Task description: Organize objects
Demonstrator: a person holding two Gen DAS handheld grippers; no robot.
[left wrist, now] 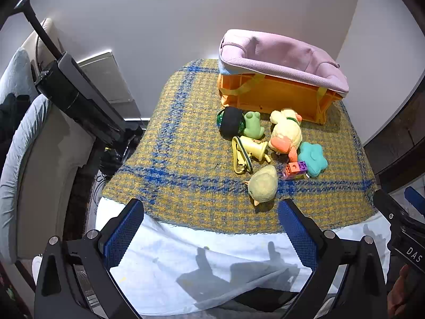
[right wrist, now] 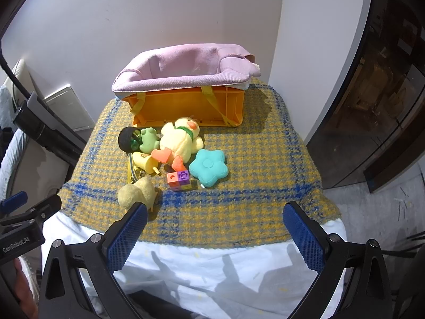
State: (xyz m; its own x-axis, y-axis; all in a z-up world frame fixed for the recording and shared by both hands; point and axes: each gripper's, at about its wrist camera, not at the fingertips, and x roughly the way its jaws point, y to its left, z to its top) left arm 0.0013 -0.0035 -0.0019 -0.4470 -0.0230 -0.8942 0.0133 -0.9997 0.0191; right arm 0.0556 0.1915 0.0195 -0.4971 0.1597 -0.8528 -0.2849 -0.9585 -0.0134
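Surface (left wrist: 186,159) ahead of both my grippers: woven wool-like cloth, yellow-grey houndstooth with blue grid lines, nubby texture. Its near edge ends just beyond my jaws; below them lies a smooth white sheet (left wrist: 186,252) with gripper shadows on it.

Room: plain pale wall (right wrist: 132,13) behind, dark glass-front cabinet (right wrist: 385,93) off to the right of the right jaws, a black tripod-like arm (left wrist: 79,98) and grey cushioned seat (left wrist: 16,159) to the left of the left jaws.

Left gripper (left wrist: 211,228) jaws spread wide, nothing between them. Right gripper (right wrist: 215,228) same, spread, empty. Pads are blue, cross-hatched.

Toys sit in a tight cluster beyond the jaws, mid-surface:
- chick (right wrist: 138,191), fuzzy, rounded, nearest, just past the right gripper's left jaw
- cube (right wrist: 178,180), hard plastic, orange and purple blocks
- star (right wrist: 209,167), teal plush, five rounded lobes, button centre
- duck (right wrist: 180,141), soft yellow plush, orange feet and beak, green collar, lying down
- cup (right wrist: 144,160), yellow plastic, tipped on its side, strap attached
- frog (right wrist: 148,140), green, smooth, rubbery
- wheel (right wrist: 127,138), black tyre, green hub, upright

Bin (right wrist: 186,106) stands farthest from the jaws, behind the toys: rigid orange ribbed plastic, rectangular, with a lilac fabric liner (right wrist: 186,63) folded over the rim and yellow straps down the front. The duck's head lies close to its front wall.
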